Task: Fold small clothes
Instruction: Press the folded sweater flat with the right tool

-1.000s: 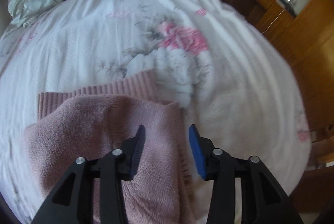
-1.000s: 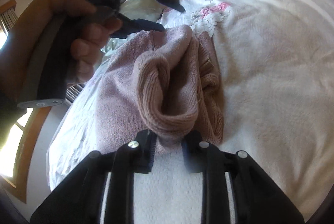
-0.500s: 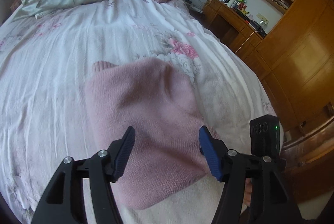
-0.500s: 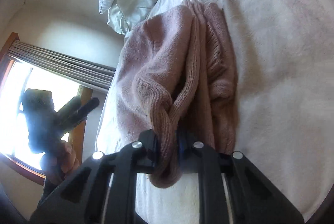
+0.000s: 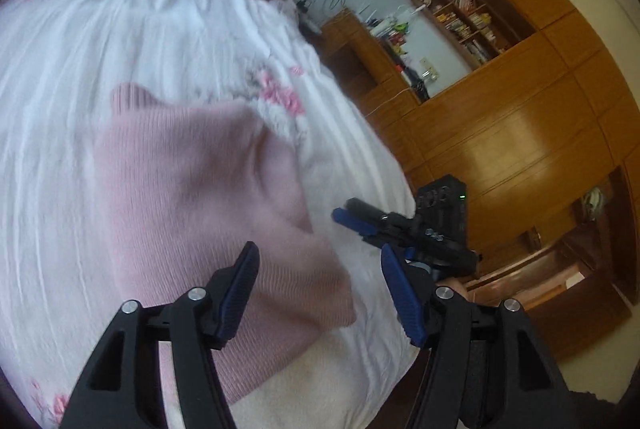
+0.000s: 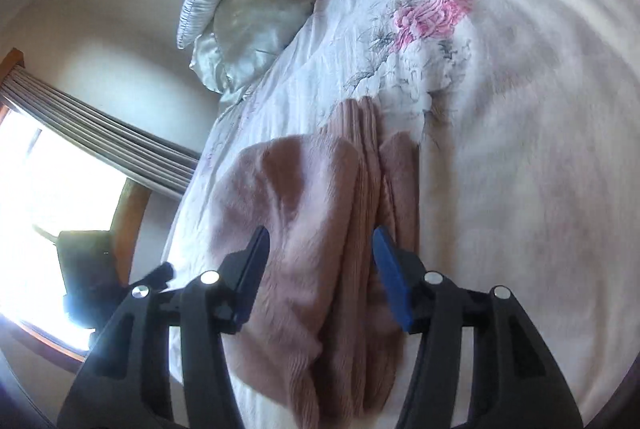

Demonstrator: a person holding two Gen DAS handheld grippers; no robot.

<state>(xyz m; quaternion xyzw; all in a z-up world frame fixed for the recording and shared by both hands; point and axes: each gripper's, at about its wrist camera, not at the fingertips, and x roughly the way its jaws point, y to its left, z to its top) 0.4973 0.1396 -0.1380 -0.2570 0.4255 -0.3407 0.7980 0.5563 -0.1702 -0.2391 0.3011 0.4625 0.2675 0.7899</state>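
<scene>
A white floral bedspread (image 5: pixel 100 41) is seen spread over the bed, and a folded pink knit sweater (image 5: pixel 192 189) is laid flat on it. Above the sweater, the left gripper (image 5: pixel 320 293) and the right gripper (image 6: pixel 320 265) are both held wide apart, with nothing gripped.

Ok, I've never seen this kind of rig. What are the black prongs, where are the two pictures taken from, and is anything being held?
No robot here: a person holds a two-finger gripper in each hand, each with a fisheye camera looking along its fingers. One picture is from the left gripper, the other from the right gripper. Both are open and hold nothing. Beneath them a pink knit sweater lies folded on a white floral bedspread. The left view also catches the right gripper from the side. Pillows sit at the head of the bed; wooden cabinets line the wall.
</scene>
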